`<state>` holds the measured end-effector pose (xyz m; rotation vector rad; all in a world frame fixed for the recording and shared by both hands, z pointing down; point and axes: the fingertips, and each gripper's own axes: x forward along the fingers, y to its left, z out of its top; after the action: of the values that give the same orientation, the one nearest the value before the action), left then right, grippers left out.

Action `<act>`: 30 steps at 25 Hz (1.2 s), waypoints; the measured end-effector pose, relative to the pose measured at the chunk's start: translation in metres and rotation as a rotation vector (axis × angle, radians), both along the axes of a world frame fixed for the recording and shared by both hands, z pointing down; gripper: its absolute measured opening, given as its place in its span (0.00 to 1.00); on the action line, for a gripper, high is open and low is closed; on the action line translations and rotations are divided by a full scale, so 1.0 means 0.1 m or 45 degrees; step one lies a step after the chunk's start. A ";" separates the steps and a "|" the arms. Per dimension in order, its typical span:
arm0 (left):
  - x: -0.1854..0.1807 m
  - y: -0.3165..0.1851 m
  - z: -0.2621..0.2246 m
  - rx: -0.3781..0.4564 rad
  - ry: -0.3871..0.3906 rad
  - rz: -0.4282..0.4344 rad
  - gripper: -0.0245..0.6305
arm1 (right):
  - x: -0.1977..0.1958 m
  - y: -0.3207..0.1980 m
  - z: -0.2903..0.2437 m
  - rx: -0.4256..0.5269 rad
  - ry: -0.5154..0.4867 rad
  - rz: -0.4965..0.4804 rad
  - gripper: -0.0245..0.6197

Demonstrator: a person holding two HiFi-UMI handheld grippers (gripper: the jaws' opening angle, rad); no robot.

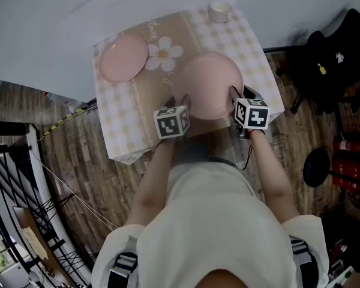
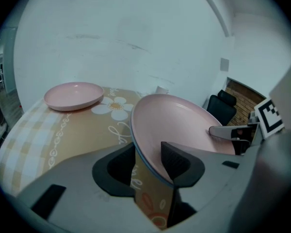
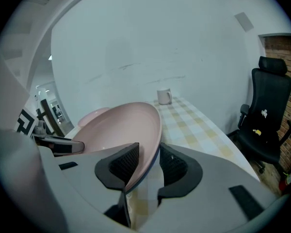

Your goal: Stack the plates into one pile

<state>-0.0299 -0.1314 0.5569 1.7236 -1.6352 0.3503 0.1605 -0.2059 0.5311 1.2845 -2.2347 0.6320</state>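
the plate (image 1: 207, 83) hangs tilted over the bench (image 1: 252, 47), its rim pinched by the left tongs (image 2: 148, 164) and the right tongs (image 3: 148, 165). mid-carry, i'd say; next it must land level on the second plate (image 1: 123, 57), far left.

Well ahead of your right gripper (image 3: 146, 165), a white cup (image 3: 164, 96) stands at the far end of the checked tablecloth (image 3: 194, 125). Off to that gripper's right, a black office chair (image 3: 271, 115) sits on wooden flooring (image 1: 78, 161). Ahead of your left gripper (image 2: 150, 166), a daisy print (image 2: 114, 107) marks the cloth, with a white wall (image 2: 136, 42) beyond.
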 end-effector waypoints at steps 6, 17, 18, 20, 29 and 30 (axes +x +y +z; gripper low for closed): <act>-0.21 0.22 -0.10 0.030 -0.004 -0.092 0.28 | -0.26 0.09 -0.09 0.021 -0.011 -0.080 0.22; -0.85 0.53 -0.24 0.053 0.003 -0.261 0.26 | -1.00 0.18 -0.15 0.014 -0.030 -0.256 0.22; -0.92 0.54 -0.25 0.057 0.004 -0.273 0.26 | -1.08 0.18 -0.15 0.013 -0.033 -0.270 0.23; -1.06 0.55 -0.28 0.064 0.003 -0.294 0.26 | -1.25 0.16 -0.17 0.011 -0.039 -0.294 0.23; -1.79 0.53 -0.36 0.090 -0.003 -0.376 0.26 | -2.04 0.05 -0.24 0.029 -0.031 -0.388 0.23; -1.86 0.52 -0.35 0.088 -0.001 -0.381 0.26 | -2.11 0.04 -0.25 0.031 -0.028 -0.394 0.23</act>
<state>-0.2154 -0.0791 0.5218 1.4971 -1.8922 0.1523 -0.0502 -0.2021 0.5065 0.9174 -2.3979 0.5047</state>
